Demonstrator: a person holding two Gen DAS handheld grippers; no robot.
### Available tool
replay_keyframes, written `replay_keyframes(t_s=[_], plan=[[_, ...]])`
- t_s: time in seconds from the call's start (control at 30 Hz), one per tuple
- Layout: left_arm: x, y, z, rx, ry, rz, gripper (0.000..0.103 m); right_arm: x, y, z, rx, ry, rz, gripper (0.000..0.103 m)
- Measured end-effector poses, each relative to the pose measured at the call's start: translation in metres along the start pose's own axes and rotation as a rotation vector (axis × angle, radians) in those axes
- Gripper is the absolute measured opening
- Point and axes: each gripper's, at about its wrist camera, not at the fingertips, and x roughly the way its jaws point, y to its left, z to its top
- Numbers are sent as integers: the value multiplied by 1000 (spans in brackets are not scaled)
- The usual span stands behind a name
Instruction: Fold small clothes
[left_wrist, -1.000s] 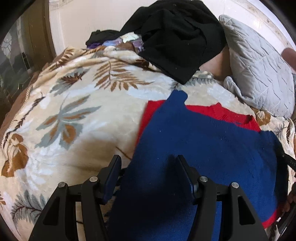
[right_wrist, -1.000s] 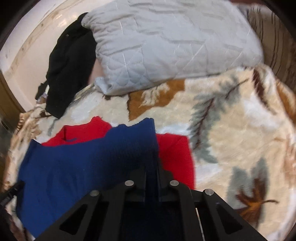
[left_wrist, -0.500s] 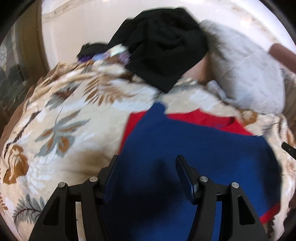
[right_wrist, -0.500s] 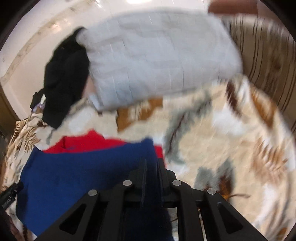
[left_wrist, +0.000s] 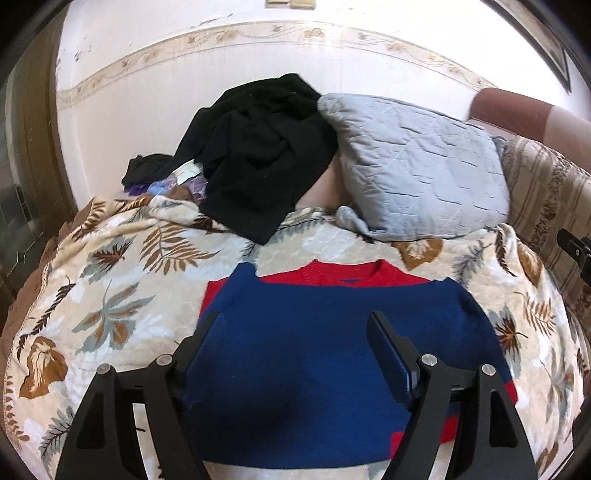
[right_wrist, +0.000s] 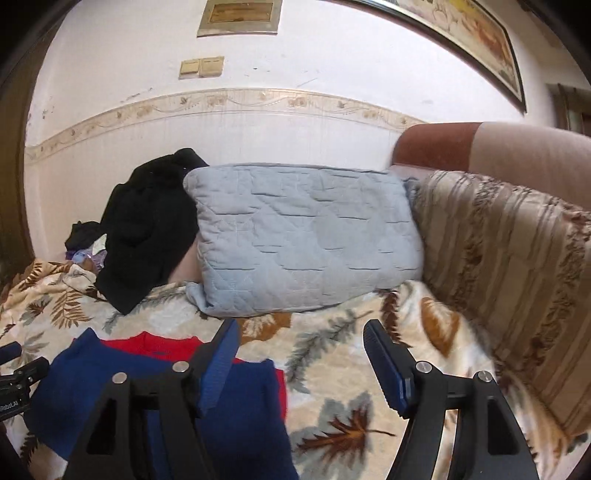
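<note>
A blue and red sweater (left_wrist: 332, 354) lay spread flat on the leaf-patterned blanket (left_wrist: 110, 295) that covered the bed, its blue panel folded up over the red so that only a red neckline band at twelve o'clock and a red strip at its five o'clock corner showed in the left wrist view. The left hand-held gripper (left_wrist: 295, 328) hung over the middle of the sweater with its jaws opening, already wide, and nothing was pinched between them (the blue knit seen in the gap lay flat on the blanket below). The right hand-held gripper (right_wrist: 301, 339) was over the blanket just off the sweater's edge, its jaws likewise opening and wide apart, with only blanket and the bottom of the pillow visible between them; from that camera the sweater (right_wrist: 159, 398) sat at eight o'clock, partly behind the left finger (right_wrist: 218, 365). At twelve o'clock from the sweater a grey quilted pillow (left_wrist: 417, 166) leaned against the wall, and touching the pillow at its nine o'clock side was a heap of black clothes (left_wrist: 262, 155) draped down onto the blanket. A small tangle of purple and pale fabric (left_wrist: 173, 182) lay at nine o'clock of that heap. A striped brown cushion (right_wrist: 509, 266) stood at three o'clock of the pillow in the right wrist view.
</note>
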Motion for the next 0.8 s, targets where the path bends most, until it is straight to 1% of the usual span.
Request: replay_keyframes(t_s=[0.07, 0.13, 0.17, 0.27, 0.37, 0.5, 0.63, 0.8], plan=[[-7, -7, -1, 21, -12, -5, 80, -11, -7, -4, 18, 11, -7, 73], [-14, -17, 0, 54, -24, 2, 85, -19, -13, -6, 35, 23, -19, 73], [-18, -20, 1, 63, -31, 4, 88, -23, -16, -7, 36, 23, -25, 73], [-32, -31, 3, 79, -60, -9, 89, -38, -21, -11, 26, 32, -47, 73], [-45, -41, 4, 93, -92, -25, 94, -52, -26, -14, 14, 34, -65, 73], [-61, -50, 1, 103, -119, -55, 94, -71, -31, -12, -2, 25, -83, 73], [-70, -53, -6, 113, -130, -54, 94, -86, -31, -8, -11, 10, -91, 73], [-75, -49, -11, 105, -133, -55, 95, -96, -21, -5, -38, 3, -85, 73]])
